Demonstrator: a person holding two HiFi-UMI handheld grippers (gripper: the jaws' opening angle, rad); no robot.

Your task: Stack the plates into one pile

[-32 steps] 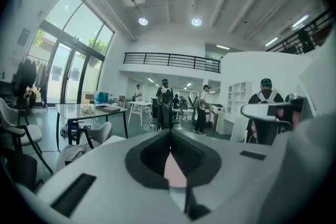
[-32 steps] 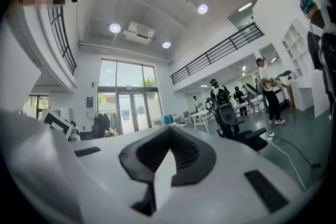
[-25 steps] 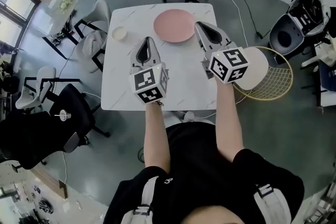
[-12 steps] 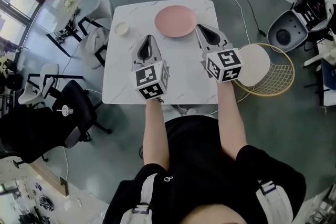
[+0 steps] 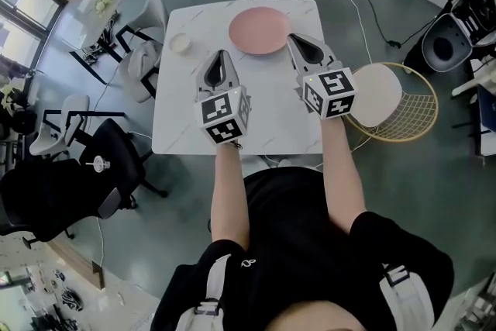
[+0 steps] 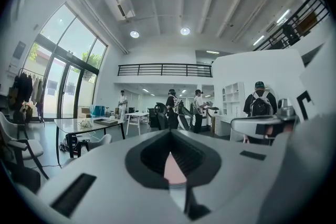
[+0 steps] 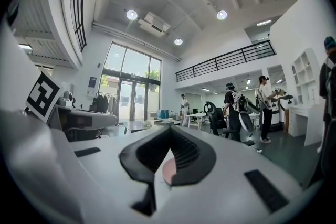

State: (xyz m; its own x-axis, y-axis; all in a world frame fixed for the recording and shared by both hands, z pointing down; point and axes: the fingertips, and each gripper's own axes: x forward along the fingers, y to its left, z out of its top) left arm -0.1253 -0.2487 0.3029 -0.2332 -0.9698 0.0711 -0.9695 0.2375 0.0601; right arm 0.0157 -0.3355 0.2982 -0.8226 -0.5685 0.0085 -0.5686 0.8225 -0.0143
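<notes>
From the head view, the left gripper and the right gripper are seen held side by side over a white marbled worktop, pointing away from the person. A pink plate lies flat near the worktop's far edge, just beyond the two tips. Whether it is one plate or a pile cannot be told. A small white bowl stands to its left, apart from it, and a pale round disc on a yellow wire frame is seen off the worktop to the right. The gripper views add what the head view lacks: each pair of jaws is pressed together with nothing pinched between them, and only a sliver of pink shows past the dark pads. Beyond them lies a high room with tall windows, a railed gallery and several people standing – none of which is caught from above.
</notes>
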